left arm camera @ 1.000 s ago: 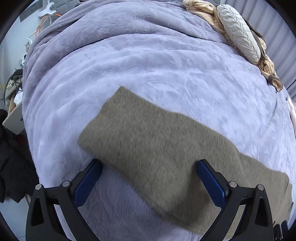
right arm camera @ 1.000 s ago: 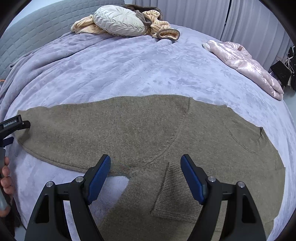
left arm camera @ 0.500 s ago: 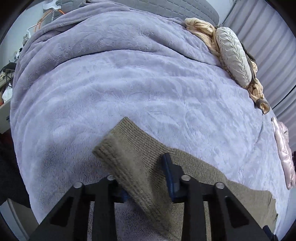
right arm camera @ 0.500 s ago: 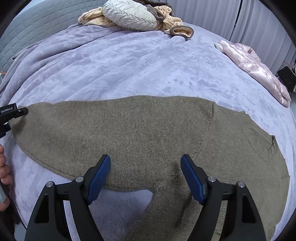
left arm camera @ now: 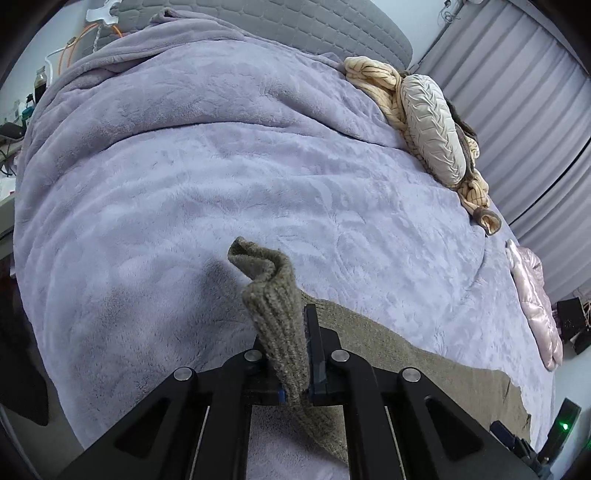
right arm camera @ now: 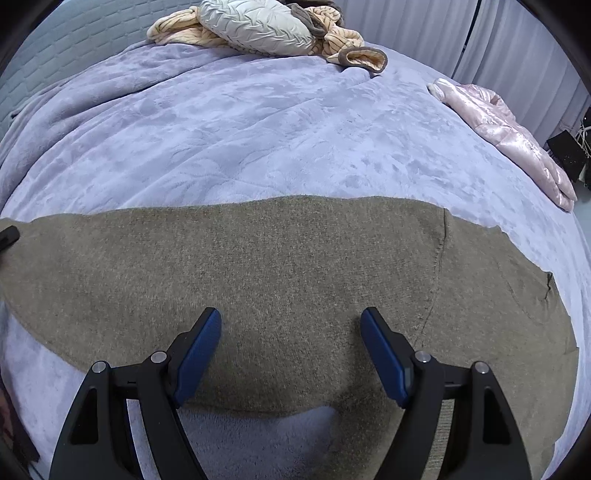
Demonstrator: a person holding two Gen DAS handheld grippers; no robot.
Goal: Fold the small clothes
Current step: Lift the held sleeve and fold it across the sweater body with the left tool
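Observation:
An olive-brown knit sweater [right arm camera: 295, 266] lies spread on the lavender blanket [right arm camera: 258, 122], one sleeve stretched to the left. My left gripper [left arm camera: 295, 350] is shut on the ribbed sleeve cuff [left arm camera: 273, 295] and holds it raised above the blanket; the rest of the sweater [left arm camera: 424, 373] trails to the right. My right gripper [right arm camera: 291, 350] is open and empty, its blue pads [right arm camera: 199, 347] hovering just over the sleeve near the armpit seam [right arm camera: 436, 280].
A cream pillow [right arm camera: 258, 26] and a beige striped garment [right arm camera: 351, 51] lie at the bed's far end. A pink shiny jacket [right arm camera: 509, 129] lies at the right edge. Curtains [left arm camera: 517, 110] hang behind; clutter stands left of the bed [left arm camera: 14, 122].
My left gripper closed on the sleeve cuff and lifted it off the blanket. My right gripper moved forward over the sleeve, still open.

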